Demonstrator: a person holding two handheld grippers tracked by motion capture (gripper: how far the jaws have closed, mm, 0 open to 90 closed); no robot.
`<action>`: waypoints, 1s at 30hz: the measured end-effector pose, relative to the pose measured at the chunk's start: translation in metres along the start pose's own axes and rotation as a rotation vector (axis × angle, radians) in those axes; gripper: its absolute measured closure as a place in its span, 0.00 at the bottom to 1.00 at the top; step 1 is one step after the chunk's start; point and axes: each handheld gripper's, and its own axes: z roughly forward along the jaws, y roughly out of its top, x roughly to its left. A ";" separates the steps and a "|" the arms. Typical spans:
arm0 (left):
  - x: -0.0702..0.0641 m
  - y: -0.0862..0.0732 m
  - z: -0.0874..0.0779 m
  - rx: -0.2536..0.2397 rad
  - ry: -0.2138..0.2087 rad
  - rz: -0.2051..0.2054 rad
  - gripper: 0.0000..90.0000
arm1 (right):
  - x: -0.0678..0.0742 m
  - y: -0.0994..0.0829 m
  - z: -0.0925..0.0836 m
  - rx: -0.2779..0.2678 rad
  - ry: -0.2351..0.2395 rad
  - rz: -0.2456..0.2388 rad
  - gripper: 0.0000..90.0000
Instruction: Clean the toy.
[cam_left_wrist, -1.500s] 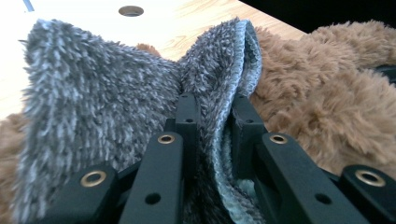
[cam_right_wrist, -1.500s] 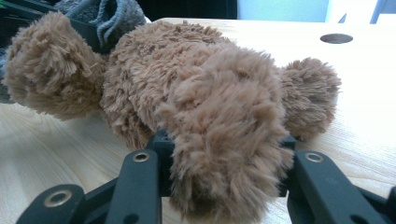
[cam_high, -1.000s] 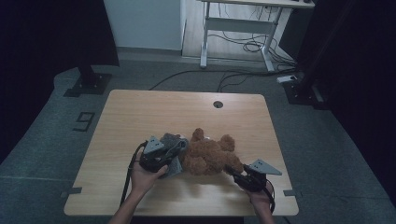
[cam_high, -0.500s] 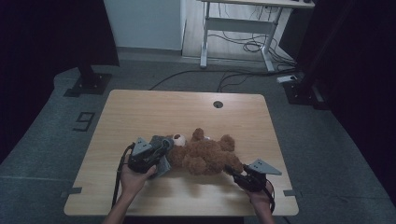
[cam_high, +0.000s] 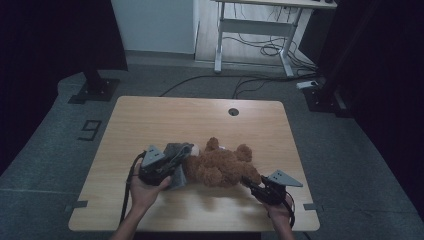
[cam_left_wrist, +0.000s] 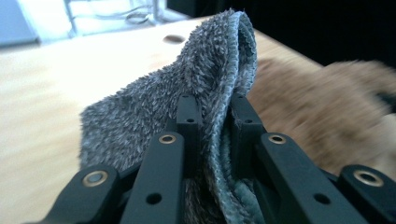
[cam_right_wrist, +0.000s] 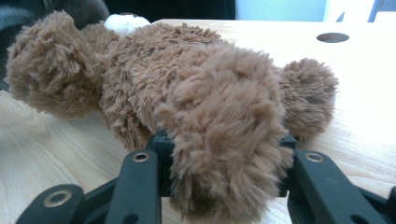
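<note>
The brown teddy bear (cam_high: 220, 167) lies on its side near the table's (cam_high: 150, 120) front edge. Your right gripper (cam_high: 256, 187) clamps one plush leg — keep that anchor steady. Your left gripper (cam_high: 167, 167) pinches the grey fuzzy garment (cam_left_wrist: 205, 88) at the bear's head; pull it gently — don't drag the bear.

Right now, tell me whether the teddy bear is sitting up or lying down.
Lying down: the teddy bear sprawls flat on the table, one limb in the right gripper.
</note>
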 end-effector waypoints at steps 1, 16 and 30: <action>-0.006 0.005 0.004 0.000 -0.013 0.009 0.86 | 0.000 0.000 0.000 -0.002 0.001 0.001 0.66; -0.076 0.013 0.086 0.123 -0.154 0.097 0.86 | 0.000 0.000 0.000 -0.003 0.005 0.010 0.66; -0.043 -0.017 0.068 0.107 -0.164 0.005 0.86 | -0.002 -0.001 0.000 0.007 0.011 -0.001 0.66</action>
